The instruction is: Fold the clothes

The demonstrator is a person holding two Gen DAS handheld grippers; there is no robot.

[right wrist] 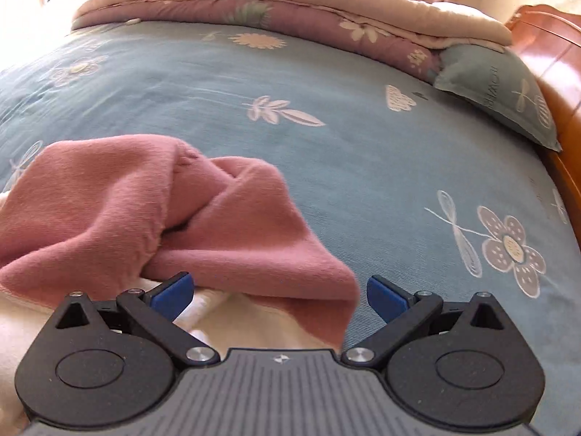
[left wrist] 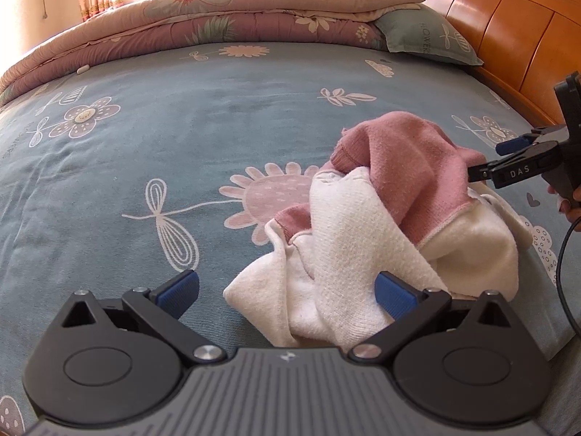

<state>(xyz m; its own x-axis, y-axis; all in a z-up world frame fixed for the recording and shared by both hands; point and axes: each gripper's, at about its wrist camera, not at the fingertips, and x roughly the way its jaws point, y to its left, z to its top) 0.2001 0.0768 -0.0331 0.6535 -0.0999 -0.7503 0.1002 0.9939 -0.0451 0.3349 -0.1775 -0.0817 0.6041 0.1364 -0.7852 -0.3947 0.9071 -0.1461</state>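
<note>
A pink and white garment [left wrist: 385, 225] lies in a crumpled heap on the blue flowered bedsheet [left wrist: 218, 116], in the lower right of the left wrist view. The pink part sits on top and the white part spills out toward the bottom of the frame. In the right wrist view the same garment [right wrist: 174, 218] fills the left and middle, with pink cloth over white cloth at the bottom. The left gripper [left wrist: 287, 290] is spread wide, and the white cloth lies between its blue pads without being pinched. The right gripper [right wrist: 277, 292] is also spread wide, with a flap of pink cloth hanging between its pads, loose and not squeezed. In the left wrist view the right gripper [left wrist: 488, 161] comes in from the right edge, its tip at the pink cloth, with a bit of the person's hand [left wrist: 570, 203] behind it. Farther back, a folded quilt [left wrist: 203, 21] stretches across the top of the frame. A blue-green pillow [left wrist: 425, 36] leans by the wooden headboard [left wrist: 508, 18] in the upper right.
</note>
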